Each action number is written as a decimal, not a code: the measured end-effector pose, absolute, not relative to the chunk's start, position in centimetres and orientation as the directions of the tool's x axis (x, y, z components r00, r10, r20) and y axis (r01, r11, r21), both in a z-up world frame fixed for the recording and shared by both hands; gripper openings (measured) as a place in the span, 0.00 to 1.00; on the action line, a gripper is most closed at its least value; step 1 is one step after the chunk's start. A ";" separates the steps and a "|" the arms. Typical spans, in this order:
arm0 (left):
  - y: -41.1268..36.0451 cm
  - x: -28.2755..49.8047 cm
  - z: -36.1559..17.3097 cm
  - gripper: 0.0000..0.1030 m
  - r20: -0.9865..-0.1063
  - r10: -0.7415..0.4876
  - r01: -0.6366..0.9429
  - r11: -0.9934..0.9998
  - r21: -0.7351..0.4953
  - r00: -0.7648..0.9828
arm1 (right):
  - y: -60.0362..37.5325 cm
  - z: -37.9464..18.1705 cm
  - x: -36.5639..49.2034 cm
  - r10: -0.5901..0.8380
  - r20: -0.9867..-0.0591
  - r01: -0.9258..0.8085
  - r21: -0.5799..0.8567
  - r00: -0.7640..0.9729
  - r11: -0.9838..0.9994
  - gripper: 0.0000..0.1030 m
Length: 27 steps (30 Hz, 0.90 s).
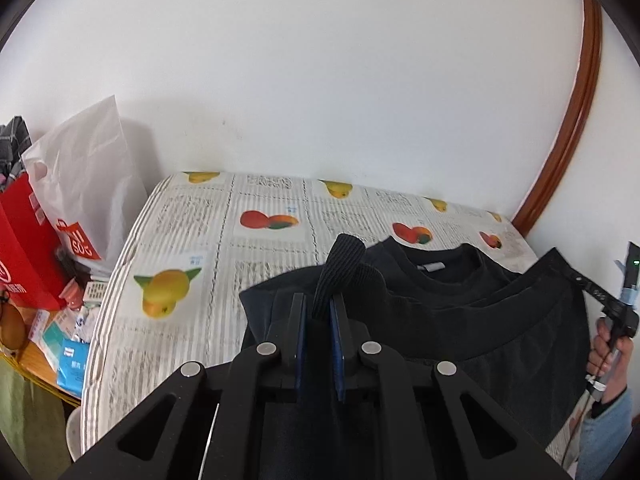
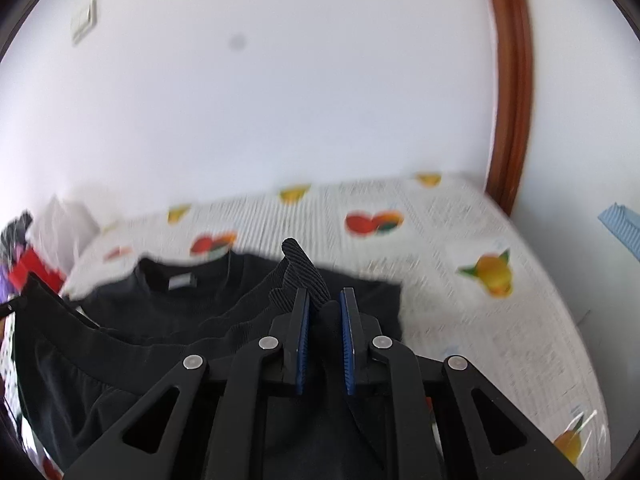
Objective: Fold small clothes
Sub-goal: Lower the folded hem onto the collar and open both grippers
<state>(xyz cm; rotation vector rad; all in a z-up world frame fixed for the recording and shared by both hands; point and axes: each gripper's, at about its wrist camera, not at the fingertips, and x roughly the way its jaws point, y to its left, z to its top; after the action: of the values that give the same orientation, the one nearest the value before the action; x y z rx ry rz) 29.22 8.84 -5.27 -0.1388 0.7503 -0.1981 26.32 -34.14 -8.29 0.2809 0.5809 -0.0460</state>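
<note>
The black garment point(image 1: 460, 312) lies ahead of both tools on the fruit-print surface point(image 1: 224, 240), collar at the far side. Each tool, left tool point(image 1: 319, 312) and right tool point(image 2: 325, 308), is clamped on 1 ribbed hem corner, angled downward. The fold looks barely begun; carrying the hem to the collar remains.

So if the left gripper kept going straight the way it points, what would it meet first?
Likely more of the black shirt whose ribbed edge the left gripper already pinches, then the fruit-print tablecloth; depth is hard to judge.
</note>
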 end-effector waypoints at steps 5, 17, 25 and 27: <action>7.9 32.0 -7.8 0.11 -0.705 -0.166 0.090 0.986 -0.144 0.690 | -36.1 -8.9 27.7 0.032 -0.528 0.160 0.314 0.849 0.936 0.14; 7.9 35.3 -13.8 0.12 -0.785 -0.132 0.048 0.991 -0.129 0.605 | -36.8 -15.5 32.9 -0.006 -0.700 0.268 0.266 0.714 0.926 0.15; 7.1 35.1 -14.5 0.16 -0.782 -0.076 0.048 0.997 -0.059 0.618 | -37.2 -16.4 33.1 0.005 -0.721 0.284 0.279 0.693 0.917 0.23; 6.8 35.0 -14.4 0.16 -0.782 -0.062 0.051 0.998 -0.039 0.620 | -37.0 -16.3 33.2 -0.003 -0.727 0.284 0.264 0.687 0.922 0.27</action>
<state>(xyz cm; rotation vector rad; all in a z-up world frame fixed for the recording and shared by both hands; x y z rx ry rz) 35.01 6.78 -14.43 -0.0133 0.9002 -0.0653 33.22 -36.97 -16.35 0.3749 0.8021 -0.1649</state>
